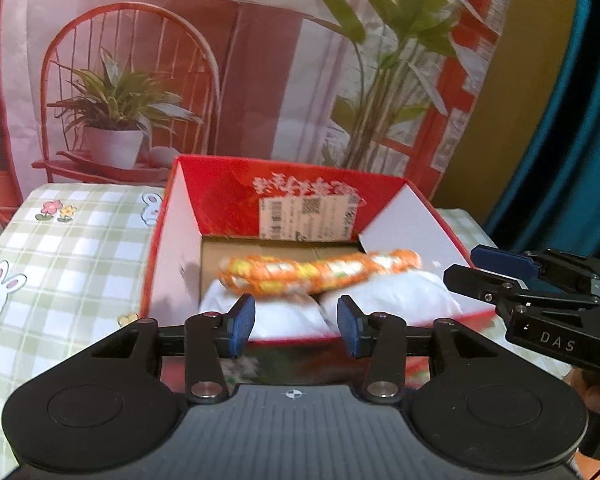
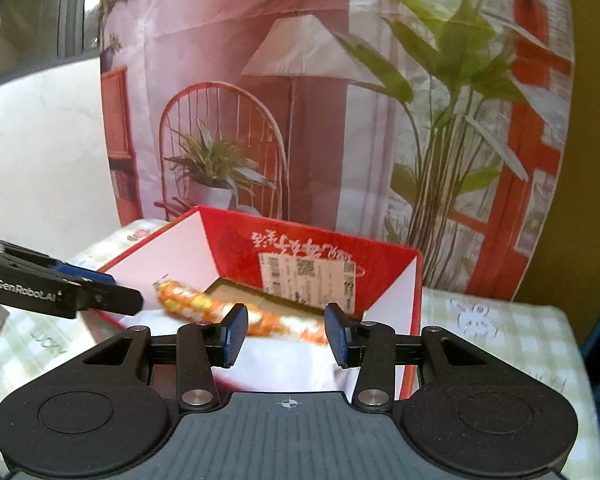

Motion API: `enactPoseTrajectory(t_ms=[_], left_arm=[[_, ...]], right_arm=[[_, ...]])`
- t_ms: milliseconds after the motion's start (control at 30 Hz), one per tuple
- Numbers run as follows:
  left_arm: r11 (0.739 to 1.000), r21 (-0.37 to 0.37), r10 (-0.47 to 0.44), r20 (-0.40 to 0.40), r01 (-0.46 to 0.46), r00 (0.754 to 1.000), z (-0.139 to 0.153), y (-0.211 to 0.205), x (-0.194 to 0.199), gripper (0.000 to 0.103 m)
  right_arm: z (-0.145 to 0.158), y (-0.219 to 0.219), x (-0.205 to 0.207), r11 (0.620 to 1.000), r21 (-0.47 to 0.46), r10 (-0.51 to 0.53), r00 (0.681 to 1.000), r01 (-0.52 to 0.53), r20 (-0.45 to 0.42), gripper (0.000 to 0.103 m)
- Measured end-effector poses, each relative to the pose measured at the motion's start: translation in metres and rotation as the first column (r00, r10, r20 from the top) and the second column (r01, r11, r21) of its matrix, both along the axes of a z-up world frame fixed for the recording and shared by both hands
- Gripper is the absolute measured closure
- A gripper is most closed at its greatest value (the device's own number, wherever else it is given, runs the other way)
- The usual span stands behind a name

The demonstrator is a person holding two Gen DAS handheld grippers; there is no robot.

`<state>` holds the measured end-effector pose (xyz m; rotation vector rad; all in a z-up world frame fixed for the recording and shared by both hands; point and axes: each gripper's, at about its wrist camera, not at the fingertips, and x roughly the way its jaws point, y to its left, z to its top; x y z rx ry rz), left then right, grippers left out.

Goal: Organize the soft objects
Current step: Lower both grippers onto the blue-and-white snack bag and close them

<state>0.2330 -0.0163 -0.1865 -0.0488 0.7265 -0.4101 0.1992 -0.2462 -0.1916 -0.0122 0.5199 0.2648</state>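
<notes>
An open red cardboard box (image 1: 224, 196) (image 2: 236, 240) stands on the table. Inside it lie folded white cloths (image 1: 400, 296) (image 2: 284, 364), and an orange patterned fabric roll (image 1: 320, 272) (image 2: 188, 304) rests across their top. My left gripper (image 1: 296, 320) (image 2: 126, 292) hovers at the box's near rim, open, with nothing between its blue pads. My right gripper (image 2: 286, 330) (image 1: 466, 266) is at the box's near right side, also open and empty. Neither gripper touches the roll.
A green checked tablecloth with rabbits (image 1: 60, 248) (image 2: 500, 320) covers the table around the box. A printed backdrop of a chair and plants (image 1: 140, 80) hangs close behind. A teal curtain (image 1: 572, 140) hangs at the right. A shipping label (image 1: 308, 216) sits on the box's rear flap.
</notes>
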Motion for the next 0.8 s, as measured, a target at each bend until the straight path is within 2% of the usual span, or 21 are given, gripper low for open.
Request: enactPoseTrajectory(t_ms=[267,400,533,800], left_arm=[[0.999,-0.04,-0.023,-0.046,0.021,0.999,-0.016,-0.005,-0.031,0.056],[0.999,-0.042,-0.02,-0.019,0.019,1.0,-0.022,-0.005,-0.047,0.056],[0.996,-0.088,-0.025,-0.049,0.021,0.998,-0.03,-0.002,-0.055,0.056],[0.994,-0.105,-0.035,-0.151,0.019,0.988,-0.06,0.0,-0.063,0.057]], right_arm=[[-0.016,0.002,-0.051,1.0,0.016,-0.012,1.0,0.012,0.025,0.063],[-0.038,0.008,-0.075,1.0,0.023,-0.017,1.0,0.017,-0.011,0.063],[-0.06,0.014,-0.092,0.999,0.05,-0.014,0.998,0.017,-0.063,0.063],[-0.085,0.019,-0.106,0.996,0.091,-0.012,0.992,0.024,-0.126,0.063]])
